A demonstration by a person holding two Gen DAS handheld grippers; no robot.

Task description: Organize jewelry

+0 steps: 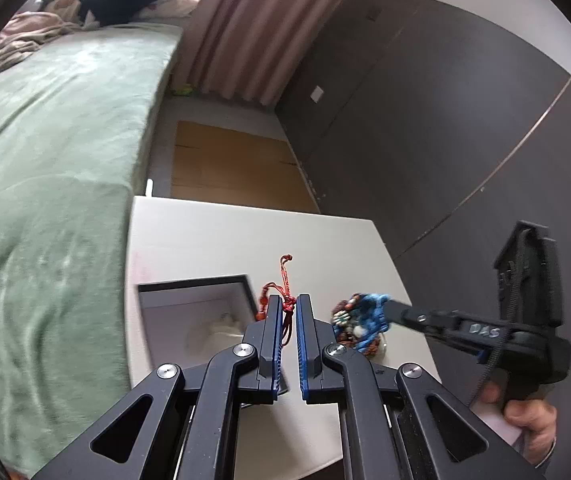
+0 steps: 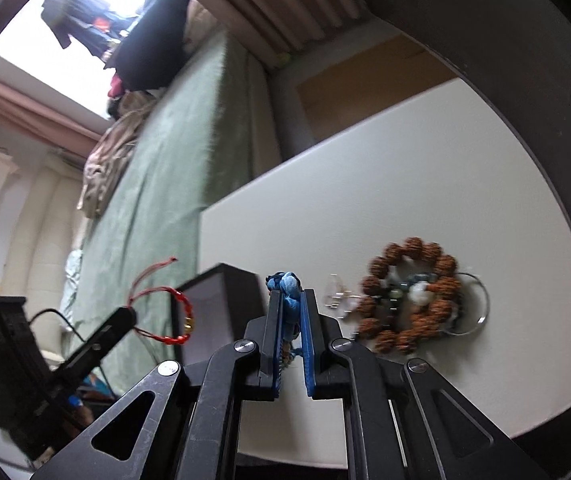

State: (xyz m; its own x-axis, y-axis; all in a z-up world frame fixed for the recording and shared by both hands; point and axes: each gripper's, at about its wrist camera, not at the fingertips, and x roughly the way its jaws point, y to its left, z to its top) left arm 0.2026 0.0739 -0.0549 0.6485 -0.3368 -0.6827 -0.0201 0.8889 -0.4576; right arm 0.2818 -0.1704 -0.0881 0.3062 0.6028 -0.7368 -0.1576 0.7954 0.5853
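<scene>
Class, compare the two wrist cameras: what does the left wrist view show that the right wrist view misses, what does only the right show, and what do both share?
Only the left wrist view: the person's hand gripping the right tool.

Only the right wrist view: the brown bead bracelet lying whole on the white table, with a metal ring.

Both: the left tongs shut on the red cord bracelet, the right tongs shut on the blue braided bracelet, and the open box.

One red cord bracelet [image 2: 173,316], one blue braided bracelet [image 2: 287,286], one brown bead bracelet [image 2: 413,296], one open box [image 1: 189,304], one metal ring [image 2: 481,304].

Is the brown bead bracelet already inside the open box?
No: in the right wrist view the brown bead bracelet lies on the white table, to the right of the open box.
</scene>
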